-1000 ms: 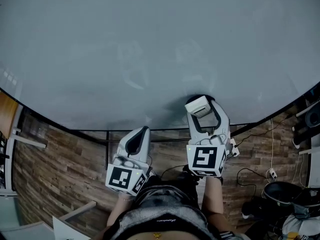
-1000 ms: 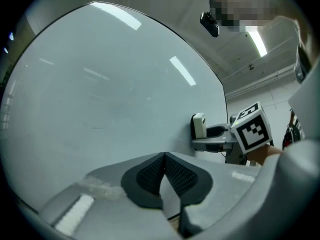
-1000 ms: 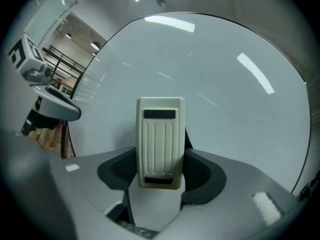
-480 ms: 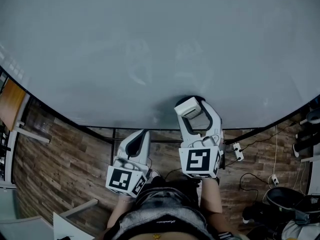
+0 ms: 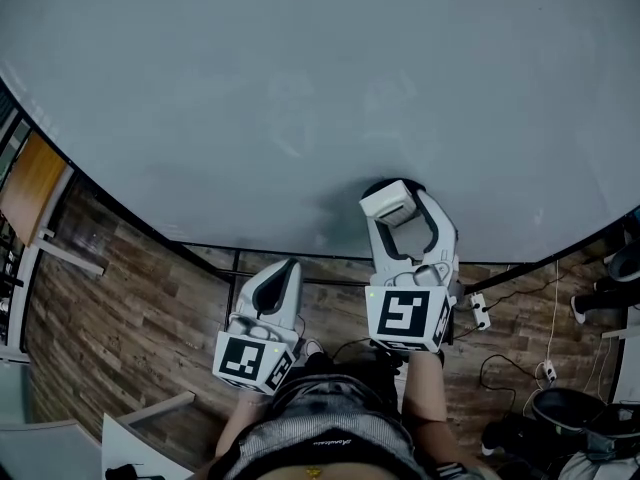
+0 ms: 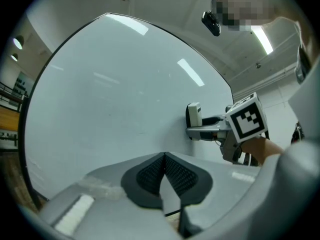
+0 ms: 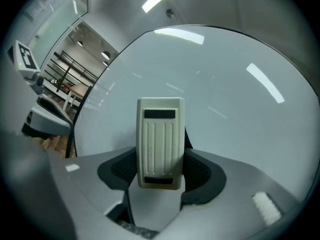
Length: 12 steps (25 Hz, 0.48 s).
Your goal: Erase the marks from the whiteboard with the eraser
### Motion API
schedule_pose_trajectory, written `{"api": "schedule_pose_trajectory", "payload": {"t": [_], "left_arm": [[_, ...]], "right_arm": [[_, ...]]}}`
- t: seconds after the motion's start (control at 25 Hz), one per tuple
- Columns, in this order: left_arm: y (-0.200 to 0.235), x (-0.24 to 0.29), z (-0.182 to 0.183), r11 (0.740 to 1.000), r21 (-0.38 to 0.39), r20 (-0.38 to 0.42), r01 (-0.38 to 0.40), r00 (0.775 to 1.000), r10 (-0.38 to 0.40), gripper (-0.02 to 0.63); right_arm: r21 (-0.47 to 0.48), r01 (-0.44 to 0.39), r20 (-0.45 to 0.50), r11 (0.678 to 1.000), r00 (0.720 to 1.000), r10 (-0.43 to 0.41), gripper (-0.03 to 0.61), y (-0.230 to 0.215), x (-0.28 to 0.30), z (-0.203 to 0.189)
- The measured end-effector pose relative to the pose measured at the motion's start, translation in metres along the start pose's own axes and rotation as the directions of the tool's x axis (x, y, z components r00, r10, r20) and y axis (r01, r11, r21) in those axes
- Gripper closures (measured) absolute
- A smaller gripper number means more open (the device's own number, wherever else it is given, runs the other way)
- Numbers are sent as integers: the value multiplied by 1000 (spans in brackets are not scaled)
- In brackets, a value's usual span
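One-handed work, likely: pressing eraser (image 5: 388, 204), clamped tight in right gripper (image 5: 398, 218), flat against whiteboard (image 5: 300, 68) by its near edge, aiming even strokes toward faint marks (image 5: 290, 148) farther left, leaving left gripper (image 5: 277, 280) closed, empty, nearer.

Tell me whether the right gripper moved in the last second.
Yes. The right gripper, shut on the eraser, shifted left, away from the floor power strip, and slightly up from the whiteboard's lower edge.

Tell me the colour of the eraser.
Cream eraser, ribbed, with dark slots; right gripper view shows it best.
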<state>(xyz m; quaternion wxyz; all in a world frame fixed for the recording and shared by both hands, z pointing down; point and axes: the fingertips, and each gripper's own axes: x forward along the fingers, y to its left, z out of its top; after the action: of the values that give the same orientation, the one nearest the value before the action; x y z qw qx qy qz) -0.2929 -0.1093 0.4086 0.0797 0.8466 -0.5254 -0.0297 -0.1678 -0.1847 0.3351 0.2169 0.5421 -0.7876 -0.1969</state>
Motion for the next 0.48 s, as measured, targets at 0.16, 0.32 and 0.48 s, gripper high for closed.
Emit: {"api": "schedule_pose_trajectory", "payload": {"t": [0.16,0.32,0.48], "left_arm": [[8,-10,2,1000,-3,5,-26,1000,26,609],[19,-20,3,999,-13,11,-53,999,53,609],[29,-27,7,997,-24,18,-71,997,71,609]], "right_arm": [[-37,-9,39,999,999,11,316,7,5,20],[-26,-35,43,999,998,36,316,6,5,42],[-65,-42,56,997,997,46,316,7,6,65]]}}
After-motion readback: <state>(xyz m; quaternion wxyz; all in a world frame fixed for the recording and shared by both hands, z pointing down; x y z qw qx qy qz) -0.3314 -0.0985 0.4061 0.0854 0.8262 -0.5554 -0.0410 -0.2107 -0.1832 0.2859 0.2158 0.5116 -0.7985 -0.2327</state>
